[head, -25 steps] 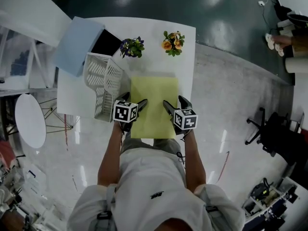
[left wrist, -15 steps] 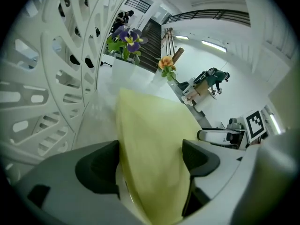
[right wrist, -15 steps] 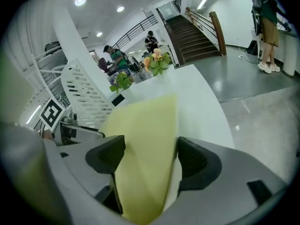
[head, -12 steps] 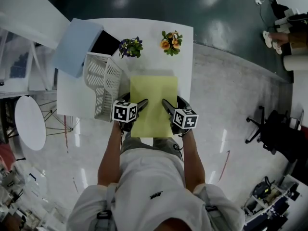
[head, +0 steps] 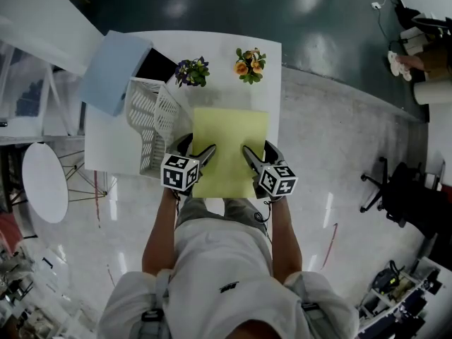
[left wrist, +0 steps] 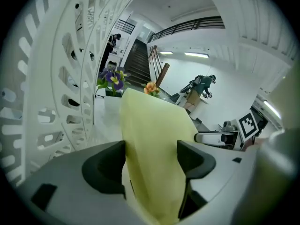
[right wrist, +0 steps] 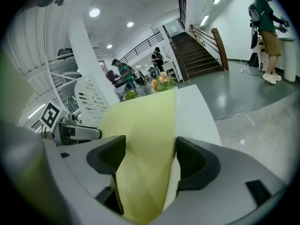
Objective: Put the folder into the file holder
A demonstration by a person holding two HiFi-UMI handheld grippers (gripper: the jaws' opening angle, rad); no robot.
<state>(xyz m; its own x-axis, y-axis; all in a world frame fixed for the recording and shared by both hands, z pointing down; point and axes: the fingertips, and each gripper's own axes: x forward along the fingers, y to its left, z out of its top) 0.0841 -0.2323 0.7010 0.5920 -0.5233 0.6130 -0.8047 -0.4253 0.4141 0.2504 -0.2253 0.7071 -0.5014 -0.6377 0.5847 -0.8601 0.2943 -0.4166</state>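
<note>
A pale yellow folder [head: 229, 150] is held over the near edge of the white table [head: 113, 147], one long side in each gripper. My left gripper [head: 198, 147] is shut on its left edge and my right gripper [head: 260, 149] on its right edge. Both pairs of jaws have just been closing with the folder between them. In the left gripper view the folder [left wrist: 154, 139] bows up between the pads of my left gripper [left wrist: 150, 158]; in the right gripper view the folder [right wrist: 140, 139] fills the gap of my right gripper [right wrist: 150, 156]. The white slotted file holder [head: 152, 122] stands just left of the folder.
A purple flower pot [head: 192, 70] and an orange one [head: 250, 62] stand at the table's far edge. A light blue folder [head: 113, 66] leans at the far left corner, over a black item [head: 155, 66]. A small round table [head: 44, 179] stands to the left and an office chair [head: 388, 189] to the right.
Both grippers have risen a little and taken hold of the yellow folder, which has lifted off the table with them. The file holder and the flowers have not moved.
</note>
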